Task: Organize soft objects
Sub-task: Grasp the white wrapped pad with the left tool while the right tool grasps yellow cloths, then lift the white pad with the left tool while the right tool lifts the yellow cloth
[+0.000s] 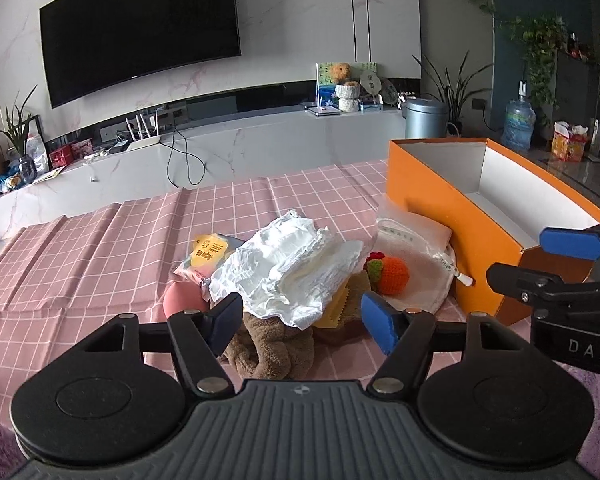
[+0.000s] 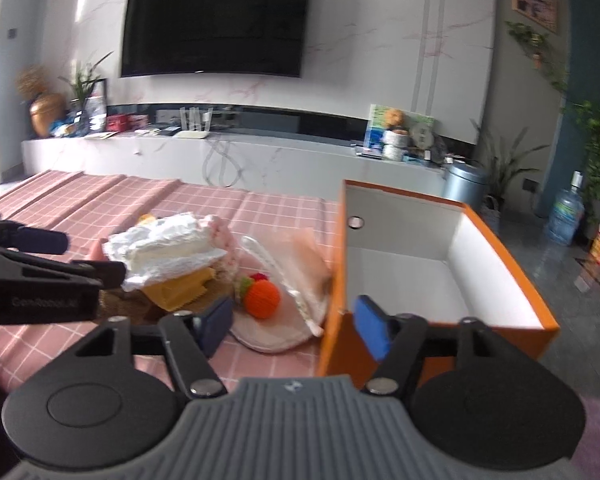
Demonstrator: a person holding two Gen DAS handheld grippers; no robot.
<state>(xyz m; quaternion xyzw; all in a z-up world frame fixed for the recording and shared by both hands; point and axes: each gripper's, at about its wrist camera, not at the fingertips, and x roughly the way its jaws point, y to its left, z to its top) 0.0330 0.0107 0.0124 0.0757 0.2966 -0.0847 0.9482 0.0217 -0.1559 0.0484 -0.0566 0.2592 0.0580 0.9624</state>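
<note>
A heap of soft things lies on the pink chequered cloth [image 1: 100, 248]. A crumpled white diaper [image 1: 288, 268] [image 2: 168, 248] tops it, over a yellow cloth [image 2: 180, 288] and a brown plush [image 1: 268, 344]. Beside them are an orange crocheted fruit [image 1: 392, 276] [image 2: 262, 298] on a round pink pad [image 2: 268, 336], a pink ball [image 1: 182, 298] and a yellow packet [image 1: 208, 256]. An open orange box [image 1: 440, 216] [image 2: 334, 280] stands to the right, white inside. My left gripper [image 1: 302, 322] [image 2: 72, 256] is open just short of the diaper. My right gripper [image 2: 296, 326] [image 1: 540, 260] is open by the box's near corner, holding nothing.
Beyond the table runs a low white TV bench [image 1: 260, 140] with a router, cables and ornaments under a wall TV [image 1: 140, 28]. A metal bin [image 2: 466, 184], potted plants and a water bottle [image 2: 566, 210] stand on the floor at the right.
</note>
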